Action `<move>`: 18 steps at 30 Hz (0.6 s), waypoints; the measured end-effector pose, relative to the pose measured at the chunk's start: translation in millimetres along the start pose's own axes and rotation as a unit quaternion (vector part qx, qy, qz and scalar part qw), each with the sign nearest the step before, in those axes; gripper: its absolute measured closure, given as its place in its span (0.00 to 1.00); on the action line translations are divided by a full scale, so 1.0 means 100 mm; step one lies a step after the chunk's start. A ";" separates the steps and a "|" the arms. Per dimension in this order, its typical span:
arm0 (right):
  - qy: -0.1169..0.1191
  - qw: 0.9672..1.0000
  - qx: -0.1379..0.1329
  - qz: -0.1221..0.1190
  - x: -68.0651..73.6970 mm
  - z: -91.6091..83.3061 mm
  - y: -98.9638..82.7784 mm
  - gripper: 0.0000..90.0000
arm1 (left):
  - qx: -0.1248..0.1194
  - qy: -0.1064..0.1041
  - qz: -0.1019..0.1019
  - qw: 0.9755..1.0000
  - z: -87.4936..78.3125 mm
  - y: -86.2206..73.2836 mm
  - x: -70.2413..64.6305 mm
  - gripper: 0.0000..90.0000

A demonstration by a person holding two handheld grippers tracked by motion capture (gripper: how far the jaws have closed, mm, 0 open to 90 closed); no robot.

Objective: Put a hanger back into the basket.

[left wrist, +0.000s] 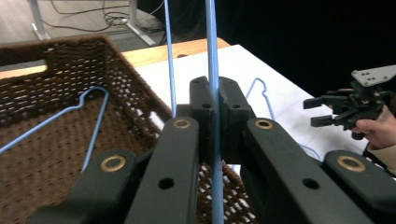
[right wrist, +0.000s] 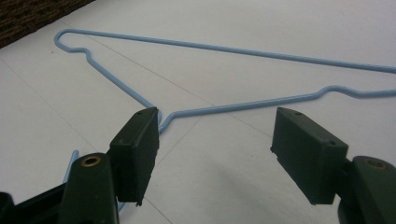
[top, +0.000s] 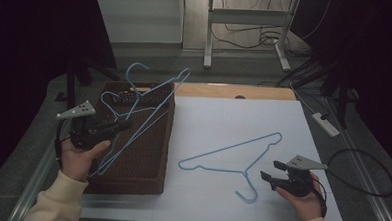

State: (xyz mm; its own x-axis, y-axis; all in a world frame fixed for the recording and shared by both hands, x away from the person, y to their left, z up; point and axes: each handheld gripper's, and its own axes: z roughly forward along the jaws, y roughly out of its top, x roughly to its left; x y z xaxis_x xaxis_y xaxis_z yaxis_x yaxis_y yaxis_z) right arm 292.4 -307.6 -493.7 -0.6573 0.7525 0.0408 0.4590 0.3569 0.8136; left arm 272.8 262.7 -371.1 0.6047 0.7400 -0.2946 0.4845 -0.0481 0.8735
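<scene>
Right gripper (top: 275, 170), jaws apart, beside a blue hanger (top: 232, 154) right of the basket (top: 137, 153); left gripper (top: 123, 126) clamps another hanger (top: 149, 111) above the basket.

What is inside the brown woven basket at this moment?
One blue wire hanger lies inside the woven basket. The left gripper holds a second hanger above it. The basket floor under the hand is hidden.

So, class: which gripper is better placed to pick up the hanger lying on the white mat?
The right gripper: open, beside the flat hanger. The left gripper is shut on another hanger over the basket.
</scene>
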 end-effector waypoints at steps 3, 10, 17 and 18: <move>-0.001 1.000 -0.001 0.000 0.00 0.00 0.00 0.37 | 0.005 0.007 0.000 1.000 -0.03 0.00 0.07 0.96; -0.002 1.000 0.002 -0.002 0.00 0.00 0.00 0.37 | 0.017 0.028 -0.009 0.999 -0.09 -0.04 0.26 0.96; -0.003 1.000 0.003 -0.003 0.00 0.01 0.00 0.37 | 0.047 0.040 -0.012 0.998 -0.06 -0.11 0.42 0.96; -0.004 1.000 0.003 -0.004 0.00 0.01 0.00 0.37 | 0.052 0.041 -0.012 0.998 -0.05 -0.12 0.44 0.96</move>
State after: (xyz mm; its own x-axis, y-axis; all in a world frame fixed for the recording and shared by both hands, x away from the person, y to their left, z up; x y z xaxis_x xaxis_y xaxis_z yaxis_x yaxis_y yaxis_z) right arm 292.5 -307.4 -494.4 -0.6562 0.7539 0.0309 0.4584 0.3658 0.8100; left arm 290.1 299.3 -392.3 0.5401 0.7938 -0.2796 0.5638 -0.0946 0.8205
